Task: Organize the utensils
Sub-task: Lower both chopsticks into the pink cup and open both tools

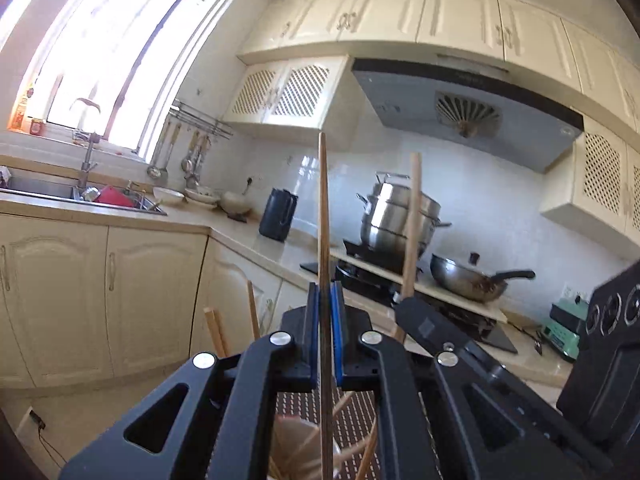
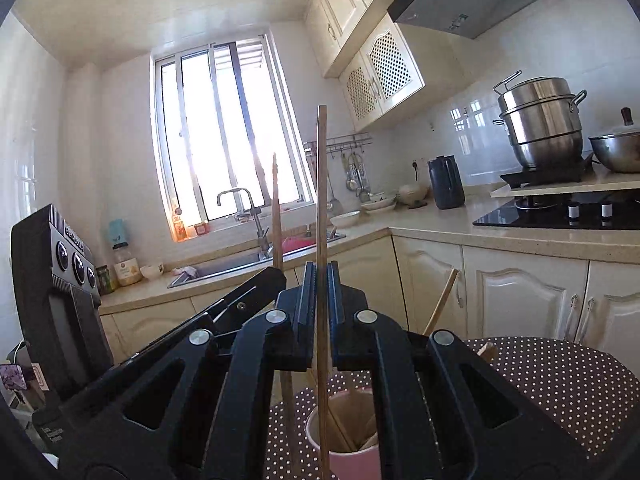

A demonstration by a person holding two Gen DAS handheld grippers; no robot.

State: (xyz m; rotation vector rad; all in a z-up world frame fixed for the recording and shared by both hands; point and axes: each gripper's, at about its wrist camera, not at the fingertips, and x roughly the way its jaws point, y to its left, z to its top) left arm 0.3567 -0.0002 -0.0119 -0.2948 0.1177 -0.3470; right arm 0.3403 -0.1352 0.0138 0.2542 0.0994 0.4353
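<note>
My left gripper [image 1: 325, 300] is shut on a wooden chopstick [image 1: 323, 208] that stands upright over a cup [image 1: 296, 444] with several chopsticks in it. My right gripper [image 2: 321, 280] is shut on another wooden chopstick [image 2: 321, 184], also upright, its lower end inside the pink cup [image 2: 352, 436]. The right gripper shows in the left wrist view [image 1: 412, 308] with its chopstick [image 1: 412, 216]. The left gripper shows in the right wrist view [image 2: 276, 276] with its chopstick [image 2: 276, 208]. The cup stands on a brown dotted mat [image 2: 560, 376].
Kitchen counter [image 2: 500, 232] runs along the wall with a sink [image 2: 240, 264], a black jug [image 2: 446, 182], a steel steamer pot [image 2: 540, 128] and a wok [image 1: 464, 280] on the hob. Loose chopsticks [image 1: 216, 332] poke up beside the grippers.
</note>
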